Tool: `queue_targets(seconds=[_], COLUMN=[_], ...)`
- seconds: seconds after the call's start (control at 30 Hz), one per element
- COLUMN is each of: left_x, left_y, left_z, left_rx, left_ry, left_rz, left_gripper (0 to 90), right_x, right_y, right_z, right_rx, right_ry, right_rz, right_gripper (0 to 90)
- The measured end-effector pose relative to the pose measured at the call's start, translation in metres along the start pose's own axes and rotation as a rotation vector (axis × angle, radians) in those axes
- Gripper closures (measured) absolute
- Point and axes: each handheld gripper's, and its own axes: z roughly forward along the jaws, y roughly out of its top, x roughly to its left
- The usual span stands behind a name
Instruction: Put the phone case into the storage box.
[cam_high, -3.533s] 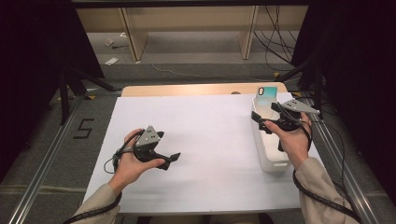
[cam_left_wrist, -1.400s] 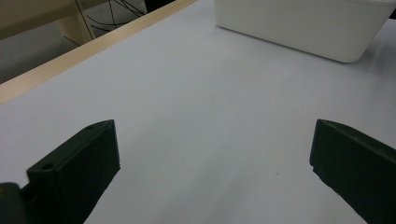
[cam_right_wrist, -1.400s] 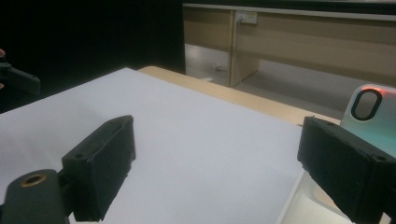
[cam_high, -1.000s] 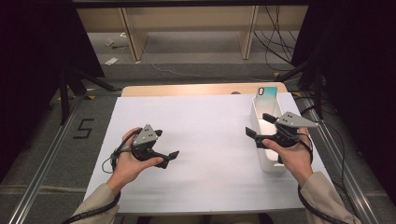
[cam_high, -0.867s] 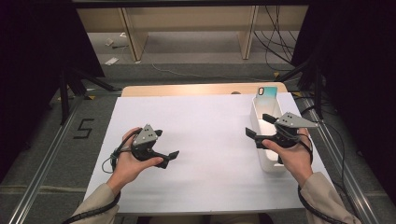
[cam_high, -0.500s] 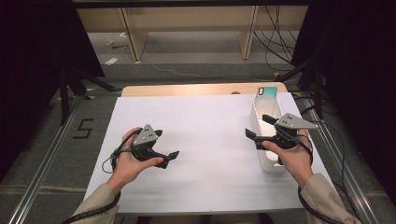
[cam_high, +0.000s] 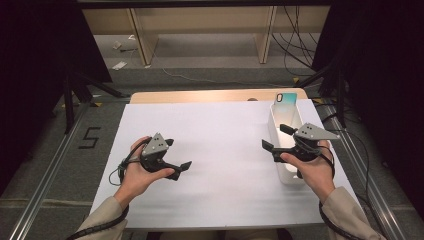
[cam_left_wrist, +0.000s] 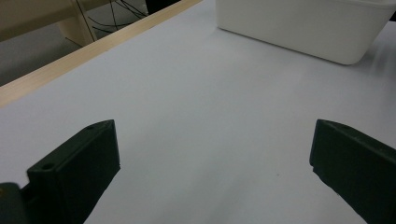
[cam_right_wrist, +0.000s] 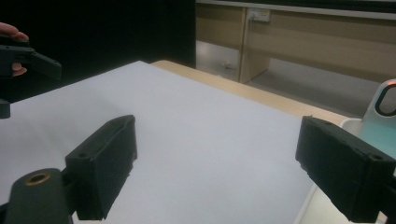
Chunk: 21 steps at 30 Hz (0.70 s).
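A white bin stands lengthwise on the right side of the white sheet. A teal phone case leans upright at its far end. A hand holds my right gripper over the bin's near half, jaws wide open and pointing left, with nothing between them. In the right gripper view the gripper looks across the sheet, with the phone case at the right edge. My left gripper sits low at the front left, open and empty. The left gripper view has its jaws facing the bin.
A wooden table edge runs along the far side of the sheet. Shelving legs and cables lie on the floor beyond. A floor mark "5" and a metal rail are at the left.
Since the earliest frame my right gripper has drawn back toward the near end of the bin. Over the last second neither hand has moved.
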Motion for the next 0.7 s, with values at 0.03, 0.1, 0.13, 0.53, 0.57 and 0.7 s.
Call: queue_targets(seconds=[0.03,0.1,0.13,0.53,0.57,0.7], left_x=[0.0,0.0,0.0001,-0.0001,-0.0001,0.0004], left_y=[0.0,0.0001,0.0001,0.0008,0.0009,0.0012], left_z=[0.0,-0.0001,-0.0002,-0.0004,-0.0004,-0.0012], left_rx=[0.0,-0.001,-0.001,-0.003,-0.003,-0.004], left_ry=[-0.001,-0.001,-0.001,-0.006,-0.005,-0.004], left_rz=[0.0,-0.001,-0.001,-0.002,-0.002,-0.004], left_gripper=[0.9,1.0,1.0,1.4,1.4,1.4], right_x=[0.0,0.0005,0.0008,0.0006,0.0005,0.0003], right_y=[-0.0004,-0.0009,-0.001,-0.002,-0.0021,-0.0021], right_z=[0.0,-0.0002,-0.0004,-0.0008,-0.0008,-0.0008], right_rx=[0.001,0.0,0.001,0.0,0.0,-0.004], right_ry=[0.001,0.002,0.005,0.009,0.009,0.008], right_rz=[0.0,0.001,0.002,-0.001,0.0,0.003], right_gripper=[13.5,13.5,13.6,13.6,13.5,13.4])
